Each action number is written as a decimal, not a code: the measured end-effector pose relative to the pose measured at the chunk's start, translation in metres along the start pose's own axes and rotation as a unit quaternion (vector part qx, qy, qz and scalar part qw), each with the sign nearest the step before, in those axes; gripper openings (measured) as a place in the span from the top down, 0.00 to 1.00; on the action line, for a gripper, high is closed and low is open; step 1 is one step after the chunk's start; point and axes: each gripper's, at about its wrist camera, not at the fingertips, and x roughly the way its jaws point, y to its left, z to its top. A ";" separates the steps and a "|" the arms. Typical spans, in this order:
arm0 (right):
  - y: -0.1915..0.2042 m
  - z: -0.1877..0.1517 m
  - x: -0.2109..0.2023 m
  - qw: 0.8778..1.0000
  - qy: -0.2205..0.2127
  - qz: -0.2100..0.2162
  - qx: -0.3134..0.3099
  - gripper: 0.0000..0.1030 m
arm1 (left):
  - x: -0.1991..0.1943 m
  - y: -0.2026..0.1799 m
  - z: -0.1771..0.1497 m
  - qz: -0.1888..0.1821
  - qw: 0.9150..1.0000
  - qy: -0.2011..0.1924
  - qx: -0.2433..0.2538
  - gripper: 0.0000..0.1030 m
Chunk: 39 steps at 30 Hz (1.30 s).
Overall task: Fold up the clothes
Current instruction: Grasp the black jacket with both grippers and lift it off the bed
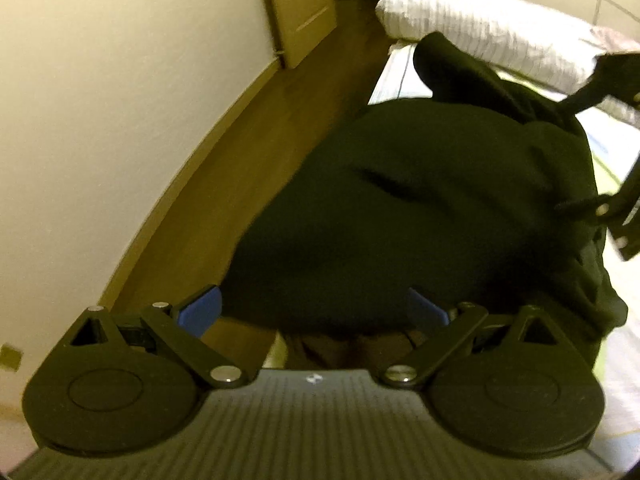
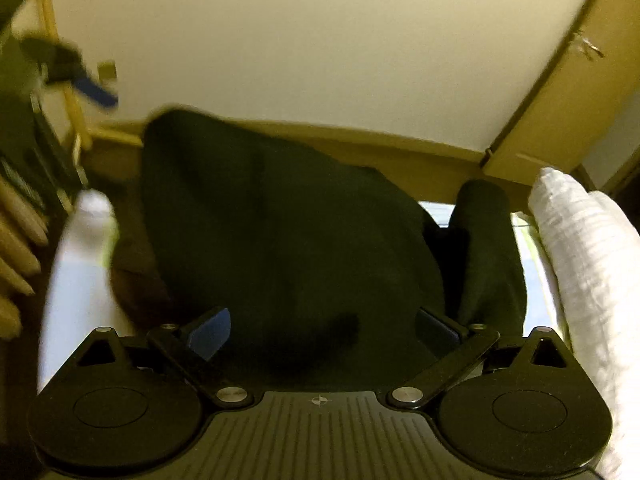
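With both my left gripper (image 1: 314, 312) and right gripper (image 2: 323, 328) spread wide and gripping nothing, I am facing a dark garment (image 1: 400, 208) apparently lying bunched, unfolded, across the bed (image 1: 394, 76).

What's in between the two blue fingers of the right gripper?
Black garment fills the gap between the open blue fingers of the right hand-held gripper, seen in the right wrist view. Whether it touches them is unclear.
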 end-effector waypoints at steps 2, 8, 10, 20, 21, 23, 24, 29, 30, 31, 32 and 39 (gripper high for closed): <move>-0.004 0.001 0.022 1.000 0.017 -0.001 -0.002 0.02 | 0.017 0.014 0.005 -0.035 0.999 -0.002 0.001 0.06; -0.020 -0.010 0.041 0.997 0.035 0.049 0.041 0.36 | 0.049 0.028 0.017 -0.111 0.994 0.015 0.016 0.52; -0.018 -0.011 0.034 0.997 0.029 0.048 0.045 0.59 | 0.048 0.028 0.020 -0.123 0.992 0.020 0.015 0.76; -0.056 -0.019 -0.051 0.991 -0.038 0.006 0.128 0.95 | -0.054 -0.026 0.041 -0.148 0.983 -0.092 0.059 0.97; -0.061 -0.027 -0.065 0.989 -0.045 -0.002 0.140 0.95 | -0.067 -0.042 0.042 -0.159 0.980 -0.100 0.070 0.97; -0.066 -0.049 -0.096 0.986 -0.053 -0.021 0.159 0.96 | -0.095 -0.080 0.044 -0.185 0.971 -0.114 0.101 0.97; -0.069 -0.063 -0.111 0.984 -0.055 -0.030 0.169 0.96 | -0.109 -0.101 0.043 -0.199 0.966 -0.120 0.116 0.97; -0.074 -0.163 -0.191 0.973 -0.038 -0.076 0.216 1.00 | -0.168 -0.230 0.018 -0.275 0.935 -0.120 0.191 0.98; -0.074 -0.187 -0.206 0.970 -0.032 -0.083 0.228 1.00 | -0.171 -0.259 0.011 -0.285 0.930 -0.113 0.200 0.98; -0.074 -0.212 -0.221 0.966 -0.025 -0.091 0.241 1.00 | -0.174 -0.288 0.002 -0.296 0.926 -0.103 0.208 0.98; -0.073 -0.240 -0.236 0.961 -0.017 -0.098 0.256 1.00 | -0.174 -0.316 -0.009 -0.309 0.923 -0.085 0.213 0.97; -0.058 -0.435 -0.325 0.921 0.056 -0.131 0.364 1.00 | -0.166 -0.457 -0.065 -0.329 0.909 0.016 0.256 0.77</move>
